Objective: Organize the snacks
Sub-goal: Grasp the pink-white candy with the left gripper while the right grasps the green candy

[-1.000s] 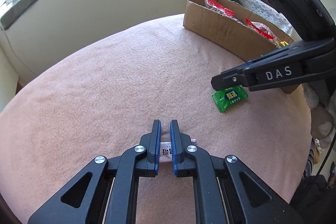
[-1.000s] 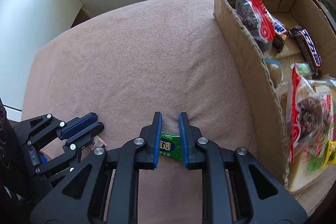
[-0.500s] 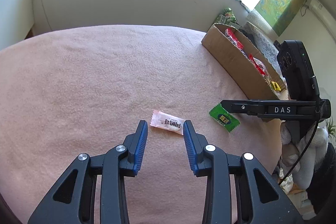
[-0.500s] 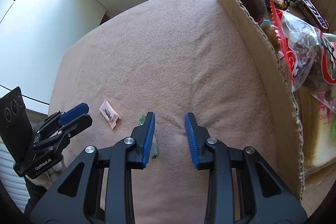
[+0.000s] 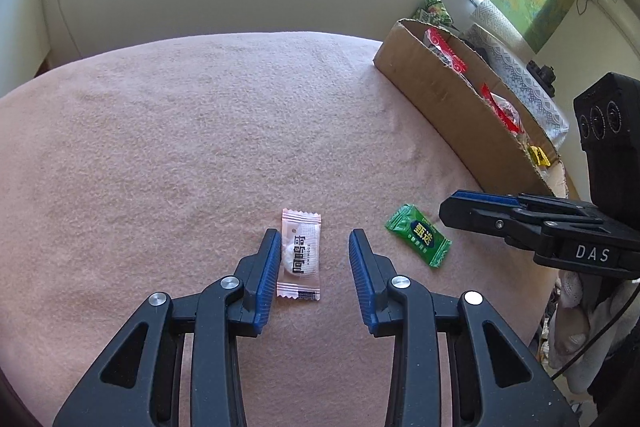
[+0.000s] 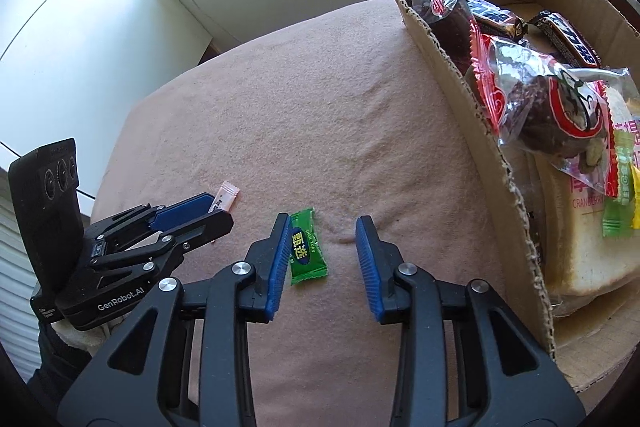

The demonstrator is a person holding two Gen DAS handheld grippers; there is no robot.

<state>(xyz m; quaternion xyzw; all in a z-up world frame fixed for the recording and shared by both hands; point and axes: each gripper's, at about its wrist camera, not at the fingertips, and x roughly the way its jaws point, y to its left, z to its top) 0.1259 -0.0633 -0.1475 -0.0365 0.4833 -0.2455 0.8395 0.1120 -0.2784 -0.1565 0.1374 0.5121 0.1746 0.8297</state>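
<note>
Left wrist view shows the left gripper (image 5: 314, 255) with its two blue fingers (image 5: 266, 281) spread wide apart, holding nothing. A pink candy (image 5: 301, 254) in a small wrapper lies flat on the pink blanket (image 5: 192, 147) that covers the surface. It sits between the fingers, close against the left one and apart from the right one. A green candy (image 5: 418, 235) lies to the right of it, just beside the tip of the right gripper (image 5: 472, 213), which comes in from the side. From this side you cannot tell how wide that gripper is. Right wrist view shows the right gripper (image 6: 322, 247) with its blue fingers (image 6: 370, 265) wide apart too, and they hold nothing. The green candy (image 6: 306, 247) lies flat on the blanket (image 6: 320, 107) between them, right next to the left finger and well away from the right one. The left gripper (image 6: 196, 215) is off to the left, and the pink candy (image 6: 225, 197) peeks out by its tips. A cardboard box (image 6: 472, 99) stands on the right side of the blanket. It is full of snacks: red and clear bags with dark cakes (image 6: 532, 107), dark bars (image 6: 564, 39) and wrapped bread (image 6: 588, 239). Both candies lie outside the box.
</note>
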